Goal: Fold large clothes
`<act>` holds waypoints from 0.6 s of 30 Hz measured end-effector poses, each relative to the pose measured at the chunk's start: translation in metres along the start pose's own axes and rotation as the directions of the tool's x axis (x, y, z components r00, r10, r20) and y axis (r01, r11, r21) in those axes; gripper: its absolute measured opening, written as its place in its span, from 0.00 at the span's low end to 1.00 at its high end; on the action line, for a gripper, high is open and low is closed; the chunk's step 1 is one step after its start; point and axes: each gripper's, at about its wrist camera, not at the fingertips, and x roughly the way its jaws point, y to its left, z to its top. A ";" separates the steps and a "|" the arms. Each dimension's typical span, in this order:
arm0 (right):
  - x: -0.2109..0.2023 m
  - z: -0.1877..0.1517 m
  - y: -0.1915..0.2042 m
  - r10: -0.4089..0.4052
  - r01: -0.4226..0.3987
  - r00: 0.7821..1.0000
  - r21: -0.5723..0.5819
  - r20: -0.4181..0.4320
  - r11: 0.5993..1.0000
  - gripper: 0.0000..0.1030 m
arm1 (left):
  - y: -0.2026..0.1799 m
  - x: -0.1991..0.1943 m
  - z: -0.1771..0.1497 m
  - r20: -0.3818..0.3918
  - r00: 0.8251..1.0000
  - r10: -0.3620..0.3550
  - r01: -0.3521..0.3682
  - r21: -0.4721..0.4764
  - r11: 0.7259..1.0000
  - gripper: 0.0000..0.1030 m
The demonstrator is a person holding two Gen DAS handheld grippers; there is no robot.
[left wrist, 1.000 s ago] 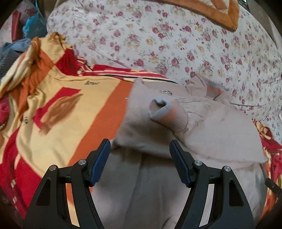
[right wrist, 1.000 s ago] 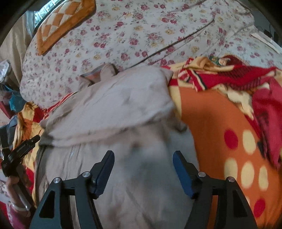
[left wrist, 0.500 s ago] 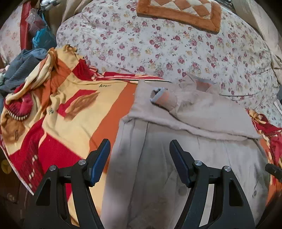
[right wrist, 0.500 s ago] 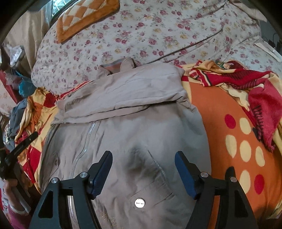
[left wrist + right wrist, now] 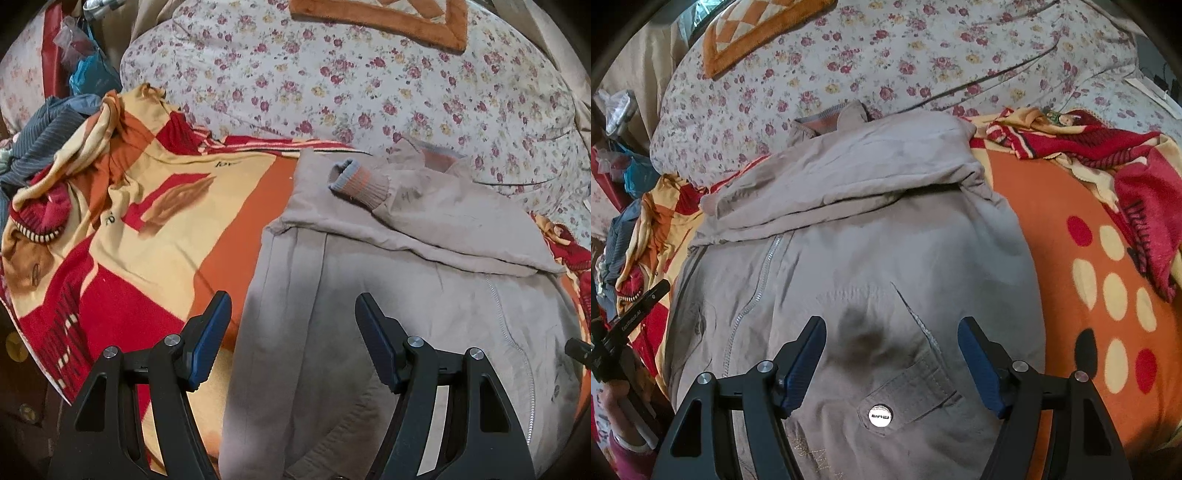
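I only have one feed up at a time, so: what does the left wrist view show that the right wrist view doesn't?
Left wrist only: the jacket's ribbed cuff, lying on the folded sleeve.
Right wrist only: the pocket snap button and the blanket's dotted part.
Both: the grey jacket with sleeves folded across, its zipper, the flowered quilt, the orange cushion, and an open hand-held gripper holding nothing.

left wrist: steeply down, jacket's left; right wrist: its right; shared: folded sleeves
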 end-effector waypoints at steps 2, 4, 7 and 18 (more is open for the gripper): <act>0.002 -0.001 -0.001 0.001 -0.001 1.000 0.002 -0.002 1.000 0.69 | 0.001 0.001 0.000 -0.003 1.000 -0.006 0.006 -0.007 1.000 0.68; 0.002 -0.002 -0.001 0.001 -0.001 1.000 0.003 0.000 1.000 0.70 | 0.001 0.001 -0.001 -0.004 1.000 -0.003 0.003 -0.005 1.000 0.68; 0.003 -0.002 -0.001 0.003 -0.003 1.000 0.003 -0.002 1.000 0.72 | 0.000 0.002 -0.003 -0.006 1.000 0.004 -0.004 0.006 1.000 0.68; 0.005 -0.003 0.000 0.003 -0.003 1.000 -0.003 -0.005 1.000 0.73 | -0.005 0.002 -0.004 -0.007 1.000 -0.001 0.001 0.020 1.000 0.68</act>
